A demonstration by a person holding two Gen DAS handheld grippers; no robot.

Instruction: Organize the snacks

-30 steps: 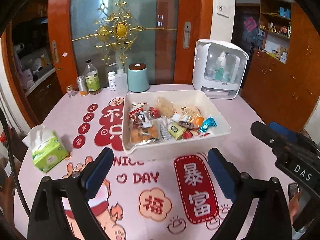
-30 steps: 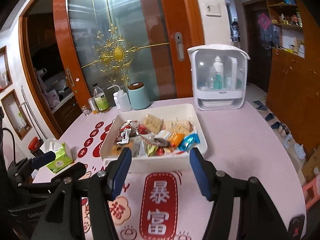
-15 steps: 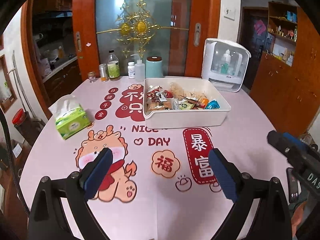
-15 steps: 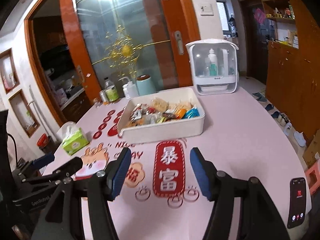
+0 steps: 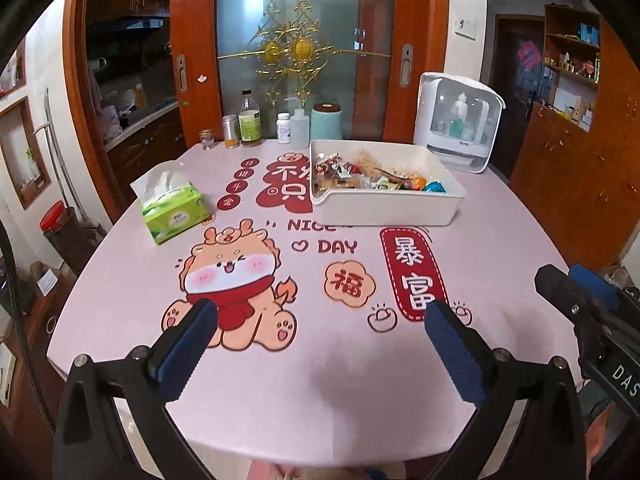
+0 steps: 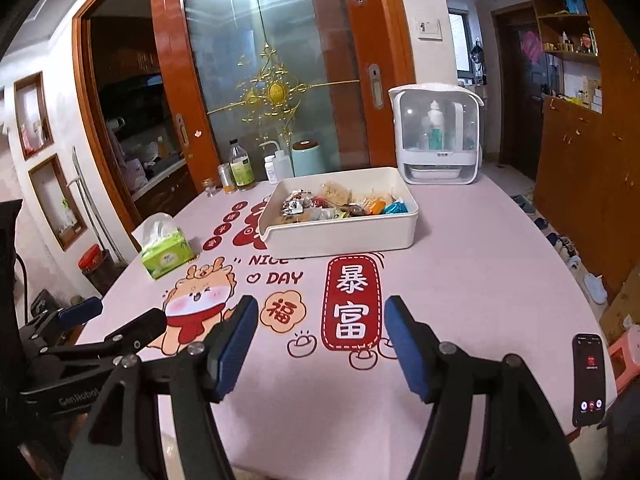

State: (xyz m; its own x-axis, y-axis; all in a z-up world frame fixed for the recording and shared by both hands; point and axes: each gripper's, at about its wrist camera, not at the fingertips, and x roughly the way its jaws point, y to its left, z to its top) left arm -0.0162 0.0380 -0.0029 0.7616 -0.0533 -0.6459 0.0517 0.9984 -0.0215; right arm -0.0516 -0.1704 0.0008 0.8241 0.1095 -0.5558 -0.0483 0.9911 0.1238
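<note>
A white rectangular bin (image 5: pixel 384 210) full of wrapped snacks (image 5: pixel 360 176) stands on the far middle of the pink round table (image 5: pixel 280 380); it also shows in the right wrist view (image 6: pixel 340 236), with the snacks (image 6: pixel 340 206) inside. My left gripper (image 5: pixel 320 344) is open and empty, well back from the bin over the table's near edge. My right gripper (image 6: pixel 318 336) is open and empty, also near the front edge. The right gripper shows at the right of the left wrist view (image 5: pixel 580 300); the left one shows at the left of the right wrist view (image 6: pixel 100 328).
A green tissue pack (image 5: pixel 174 208) lies at the table's left. Bottles (image 5: pixel 250 120), a teal canister (image 5: pixel 326 122) and a white storage box (image 5: pixel 458 120) stand along the far edge. A phone (image 6: pixel 588 380) lies at the near right edge. A wooden cabinet (image 6: pixel 592 168) stands at the right.
Both grippers have pulled back from the bin toward the table's near edge, so the bin looks smaller and farther. Both stay open and empty.
</note>
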